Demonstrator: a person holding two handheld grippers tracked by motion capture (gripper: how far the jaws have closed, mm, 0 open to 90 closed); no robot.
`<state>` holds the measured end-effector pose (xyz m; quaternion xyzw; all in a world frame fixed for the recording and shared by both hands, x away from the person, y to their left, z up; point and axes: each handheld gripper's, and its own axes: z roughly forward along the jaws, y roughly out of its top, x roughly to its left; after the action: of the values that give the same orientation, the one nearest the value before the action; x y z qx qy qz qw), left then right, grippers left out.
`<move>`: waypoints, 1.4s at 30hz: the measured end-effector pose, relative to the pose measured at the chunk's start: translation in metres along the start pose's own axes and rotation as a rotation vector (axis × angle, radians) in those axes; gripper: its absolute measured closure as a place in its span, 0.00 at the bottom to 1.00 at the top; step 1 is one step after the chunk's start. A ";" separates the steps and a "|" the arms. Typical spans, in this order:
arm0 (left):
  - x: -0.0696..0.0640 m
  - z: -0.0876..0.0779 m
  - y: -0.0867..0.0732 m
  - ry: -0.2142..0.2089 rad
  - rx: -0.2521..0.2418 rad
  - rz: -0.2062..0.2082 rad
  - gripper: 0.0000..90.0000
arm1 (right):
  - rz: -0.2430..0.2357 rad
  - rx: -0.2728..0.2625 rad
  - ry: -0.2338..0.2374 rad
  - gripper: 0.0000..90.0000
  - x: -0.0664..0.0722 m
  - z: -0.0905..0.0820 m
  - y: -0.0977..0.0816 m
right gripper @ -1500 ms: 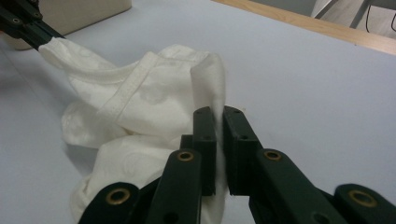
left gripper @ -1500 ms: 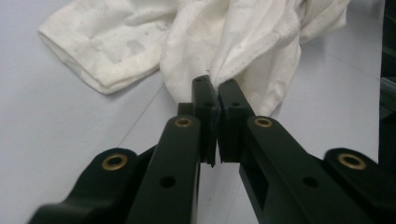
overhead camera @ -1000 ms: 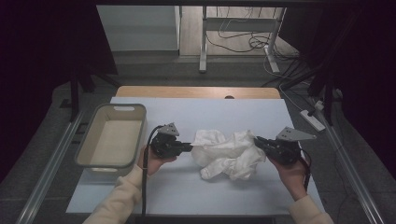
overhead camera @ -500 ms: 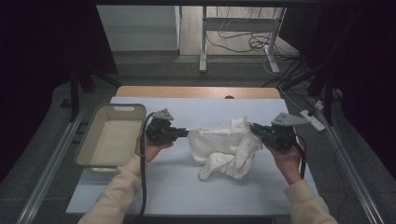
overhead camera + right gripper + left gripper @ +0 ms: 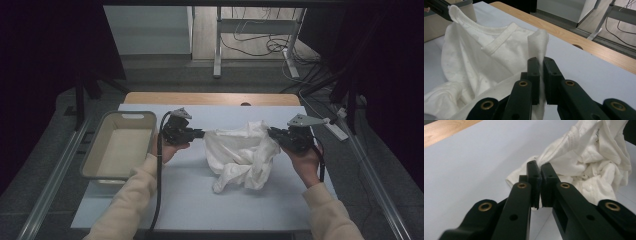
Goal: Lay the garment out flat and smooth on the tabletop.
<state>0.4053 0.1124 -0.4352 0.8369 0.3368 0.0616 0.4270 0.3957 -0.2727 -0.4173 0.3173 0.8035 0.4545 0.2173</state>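
Bare table point(image 5: 210, 200) lies open before the shirt point(image 5: 240, 155); bin point(image 5: 120, 145) blocks the left.

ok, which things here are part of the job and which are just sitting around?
In the job:
- white shirt, pinched at two edges
- left gripper, shut on it
- right gripper, shut on it

Lying about:
- beige bin at the table's left side, untouched
- power strip past the right edge

No lettering, label, brand or number can be read on anything here. The white garment point(image 5: 596, 157) carries a few tiny dark specks in the left gripper view, perhaps print, too small to make out.
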 end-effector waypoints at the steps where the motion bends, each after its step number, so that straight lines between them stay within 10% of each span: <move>1: 0.001 0.000 0.002 0.004 0.002 -0.002 0.96 | 0.000 -0.001 -0.001 0.93 -0.001 0.001 0.001; 25: 0.026 0.022 0.030 0.094 0.051 -0.051 0.89 | 0.016 0.034 -0.072 0.91 -0.028 0.038 0.022; 30: 0.024 0.029 0.030 0.100 0.081 -0.054 0.60 | 0.074 0.081 -0.118 0.57 -0.037 0.047 0.016; 42: -0.009 0.014 0.021 0.057 0.039 0.012 0.49 | 0.032 0.040 -0.021 0.50 -0.004 0.028 0.014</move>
<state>0.4143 0.0893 -0.4264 0.8451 0.3447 0.0815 0.4004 0.4206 -0.2537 -0.4186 0.3391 0.8050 0.4382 0.2120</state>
